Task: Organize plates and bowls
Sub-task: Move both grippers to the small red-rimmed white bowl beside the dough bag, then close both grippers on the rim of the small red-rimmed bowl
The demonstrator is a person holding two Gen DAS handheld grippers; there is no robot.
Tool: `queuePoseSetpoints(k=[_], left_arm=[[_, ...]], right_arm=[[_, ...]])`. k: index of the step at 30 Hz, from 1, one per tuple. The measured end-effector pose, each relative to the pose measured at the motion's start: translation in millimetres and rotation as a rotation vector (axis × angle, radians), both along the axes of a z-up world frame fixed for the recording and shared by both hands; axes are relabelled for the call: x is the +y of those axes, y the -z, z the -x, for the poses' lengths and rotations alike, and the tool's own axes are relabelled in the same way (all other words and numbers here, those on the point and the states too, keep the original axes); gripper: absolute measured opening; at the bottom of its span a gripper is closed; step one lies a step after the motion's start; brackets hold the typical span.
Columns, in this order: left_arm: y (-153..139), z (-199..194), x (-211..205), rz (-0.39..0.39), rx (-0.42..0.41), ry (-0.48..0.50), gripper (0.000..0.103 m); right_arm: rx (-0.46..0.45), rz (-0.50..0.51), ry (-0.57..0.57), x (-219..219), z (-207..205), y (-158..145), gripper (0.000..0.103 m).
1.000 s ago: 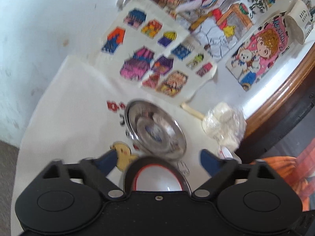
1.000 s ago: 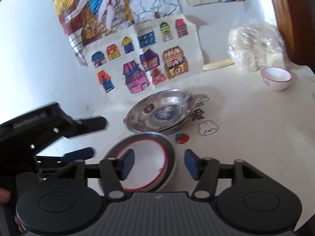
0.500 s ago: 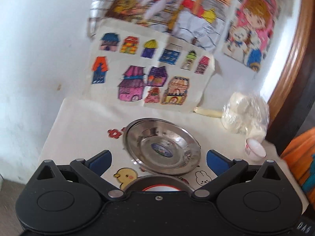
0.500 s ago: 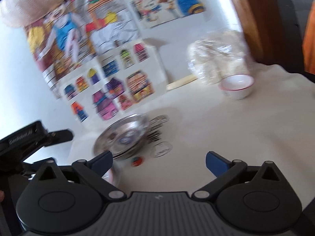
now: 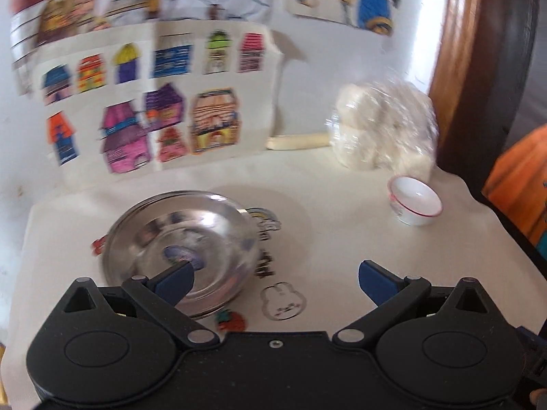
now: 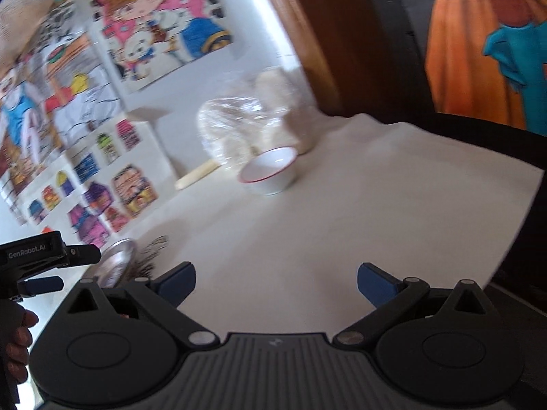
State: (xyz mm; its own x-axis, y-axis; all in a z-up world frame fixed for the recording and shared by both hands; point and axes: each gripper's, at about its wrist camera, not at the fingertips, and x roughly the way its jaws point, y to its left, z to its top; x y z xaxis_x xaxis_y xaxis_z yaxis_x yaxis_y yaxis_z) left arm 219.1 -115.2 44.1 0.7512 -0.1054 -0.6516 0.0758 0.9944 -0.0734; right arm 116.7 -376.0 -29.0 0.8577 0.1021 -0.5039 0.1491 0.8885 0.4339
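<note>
My right gripper is spread to its widest, having just been opening, with nothing between its 2 jaws. My left gripper is wide open and empty too. The small white bowl with the red rim sits far across the cloth, just in front of the plastic bag; the steel plate lies below my left jaw. To do this well, I judge I should straddle the bowl's rim squarely and close gently.

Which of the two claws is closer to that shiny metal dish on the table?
The left claw. It hangs open right over the near edge of the metal dish. The right claw, also open, is off to the side, aimed toward the small white bowl.
</note>
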Motion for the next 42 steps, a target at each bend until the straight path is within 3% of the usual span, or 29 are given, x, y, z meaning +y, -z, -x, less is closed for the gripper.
queuePoseSetpoints(k=[7, 13, 21, 27, 34, 42], left_arm=[[-10.1, -28.3, -30.6, -0.074, -0.013, 0.071, 0.102], [-5.5, -62.1, -48.0, -0.171, -0.002, 0.071, 0.102], [0.0, -107.7, -70.4, -0.229, 0.010, 0.078, 0.102], [11.4, -145.0, -93.9, -0.252, -0.011, 0.112, 0.102], [24.2, -178.5, -107.7, -0.217, 0.014, 0.086, 0.102], [41.2, -191.4, -130.1, -0.186, 0.026, 0.143, 0.100]], right_arm=[[0.009, 0.018, 0.042, -27.4, -10.6, 0.4, 0.103], [0.015, 0.011, 0.047, -40.5, -31.8, -5.5, 0.103], [0.039, 0.066, 0.014, -50.7, -70.5, -16.7, 0.103], [0.106, 0.026, 0.008, -69.1, -124.5, -12.0, 0.103], [0.097, 0.078, 0.005, -65.8, -164.2, -5.2, 0.102], [0.100, 0.122, 0.013, -56.8, -191.0, 1.9, 0.085]])
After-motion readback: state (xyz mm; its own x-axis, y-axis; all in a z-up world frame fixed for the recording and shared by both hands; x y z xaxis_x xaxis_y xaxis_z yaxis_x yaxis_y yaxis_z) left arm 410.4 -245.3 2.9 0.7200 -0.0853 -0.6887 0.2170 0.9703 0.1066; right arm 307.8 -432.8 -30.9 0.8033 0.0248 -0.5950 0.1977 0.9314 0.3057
